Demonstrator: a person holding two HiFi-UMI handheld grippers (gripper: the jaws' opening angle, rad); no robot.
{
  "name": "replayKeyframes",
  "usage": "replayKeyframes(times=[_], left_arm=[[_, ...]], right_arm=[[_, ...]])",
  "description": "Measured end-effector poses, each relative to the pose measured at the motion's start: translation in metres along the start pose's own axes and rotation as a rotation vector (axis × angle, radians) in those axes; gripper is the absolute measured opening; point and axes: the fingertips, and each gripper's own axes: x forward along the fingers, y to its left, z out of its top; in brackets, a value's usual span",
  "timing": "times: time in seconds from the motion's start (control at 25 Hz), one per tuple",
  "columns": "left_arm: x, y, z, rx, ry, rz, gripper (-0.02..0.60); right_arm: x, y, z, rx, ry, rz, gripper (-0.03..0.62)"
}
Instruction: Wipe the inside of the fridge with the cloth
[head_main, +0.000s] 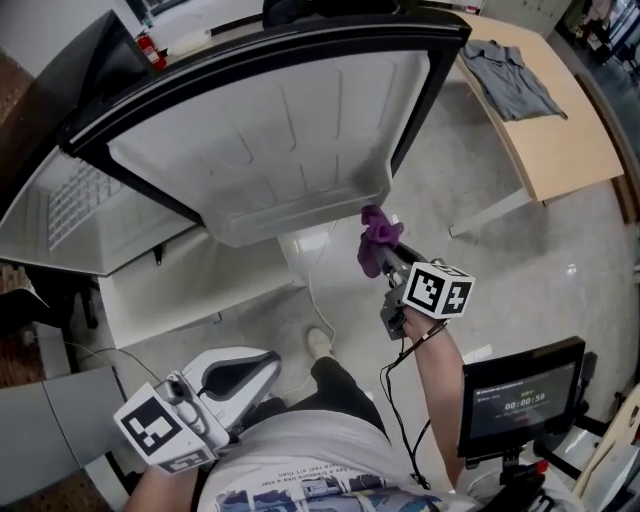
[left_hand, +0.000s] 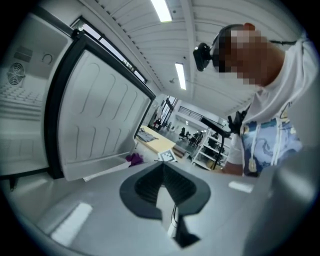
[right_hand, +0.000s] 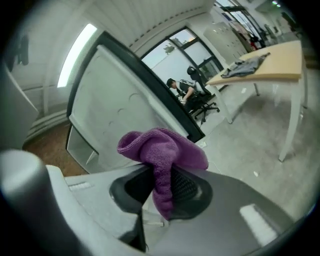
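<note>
At 4 o'clock off the open fridge door (head_main: 250, 150), R gripper (head_main: 386, 258) is clamped on purple cloth (head_main: 376, 235); L gripper (head_main: 266, 364) at 7 o'clock, jaws together, empty.

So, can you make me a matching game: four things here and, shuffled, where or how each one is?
1 purple fluffy cloth
2 grey collared shirt
3 white fridge door
4 left gripper

A lying on the pale wooden table
B swung open
C pinched in the right gripper
D jaws together, empty

Pairs: 1-C, 2-A, 3-B, 4-D
</note>
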Motion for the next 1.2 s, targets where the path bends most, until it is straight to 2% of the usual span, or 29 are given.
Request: replayKeyframes(times=[0.28,0.56,0.88,1.04,1.2], left_arm=[[-0.035,-0.01,-0.011,0.016,-0.029,0.027,0.008],[-0.116,-0.035,-0.041,0.037,-0.124,0.07,0.008],[-0.255,-0.076,-0.111,0.051,-0.228,0.127,0.008],[-0.303,-0.099,-0.132,0.064,-0.261,0.129,0.008],[-0.335,-0.119,-0.149,0.074,-0.288,0.154,0.008]], right_arm=[[-0.021,0.107,-0.042,-0.398,0.042,0.095,0.078],[-0.055,0.22,-0.102,-0.68,0.046,0.195,0.078],[-0.119,0.327,-0.207,-0.782,-0.002,0.198,0.078],[-0.151,0.377,-0.243,-0.785,-0.02,0.232,0.078],[-0.18,0.414,-0.265,-0.841,-0.028,0.279,0.078]])
